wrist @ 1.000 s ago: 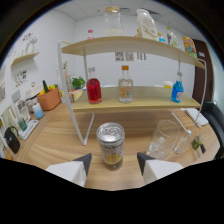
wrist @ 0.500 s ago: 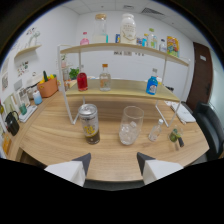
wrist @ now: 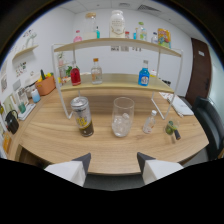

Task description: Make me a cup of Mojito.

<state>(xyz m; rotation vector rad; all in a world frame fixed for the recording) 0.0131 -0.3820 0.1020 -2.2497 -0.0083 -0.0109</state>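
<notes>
I have swung right: the clear glass tumbler with ice point(wrist: 122, 117) now stands beyond my spread, empty gripper point(wrist: 112, 163), the silver drink can point(wrist: 82, 116) just beside it, ready for a pick.

My gripper point(wrist: 111, 167) hangs over the near edge of the wooden table point(wrist: 115, 152), its two fingers apart with nothing between them. Beyond them stands a drinks can point(wrist: 82, 116), and just to its right a clear glass point(wrist: 122, 117) with what looks like ice in the bottom. Further right is a small clear bottle point(wrist: 149, 122), then something green, perhaps lime or mint point(wrist: 172, 130). Behind these a two-tier shelf point(wrist: 115, 80) carries a red bottle point(wrist: 75, 76), a clear bottle point(wrist: 96, 71) and a blue bottle point(wrist: 144, 76)
</notes>
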